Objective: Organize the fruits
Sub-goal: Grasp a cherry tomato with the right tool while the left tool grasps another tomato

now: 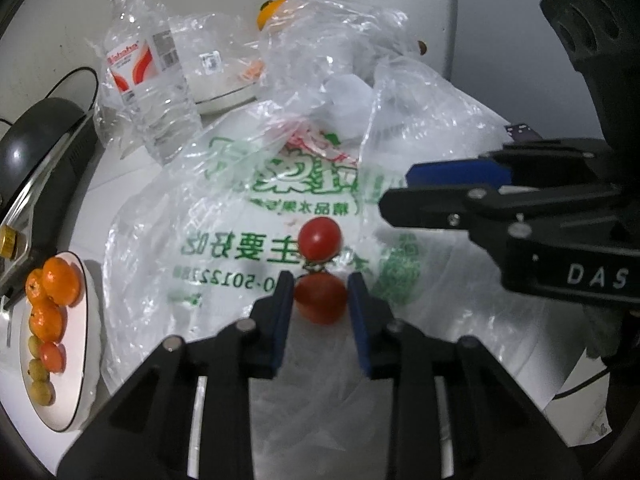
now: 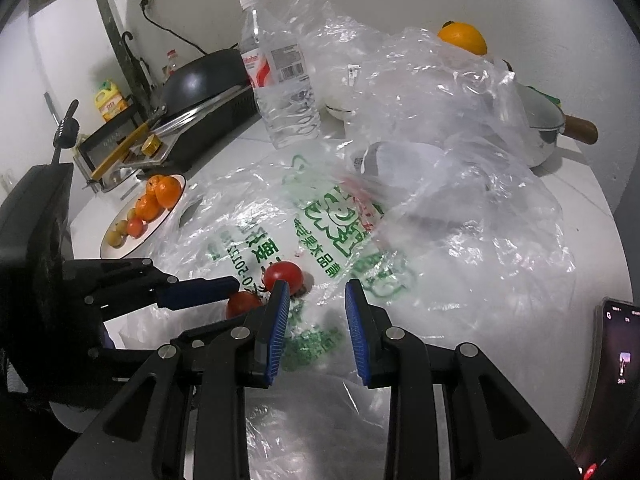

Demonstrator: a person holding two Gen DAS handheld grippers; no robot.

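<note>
Two red tomatoes lie joined by a stem on a printed plastic bag [image 1: 224, 220]. My left gripper [image 1: 320, 278] is shut on the nearer tomato [image 1: 320, 298], with a blue pad against each side. The second tomato [image 1: 320, 239] sits just beyond the fingertips. From the right wrist, the left gripper [image 2: 236, 296] comes in from the left over the held tomato [image 2: 242, 304], beside the other tomato [image 2: 283, 274]. My right gripper [image 2: 317, 284] hovers over the bag [image 2: 256, 208], its pads a small gap apart with nothing between them. The right gripper [image 1: 396, 192] also reaches in from the right.
A white plate [image 1: 90, 300] at the left holds oranges [image 1: 60, 280] and small fruits. A water bottle [image 1: 148, 76], crumpled clear bags and a lone orange [image 2: 462, 38] stand behind. A black pan [image 2: 200, 80] is far left, a white pot [image 2: 540, 128] far right, a phone [image 2: 618, 352] near right.
</note>
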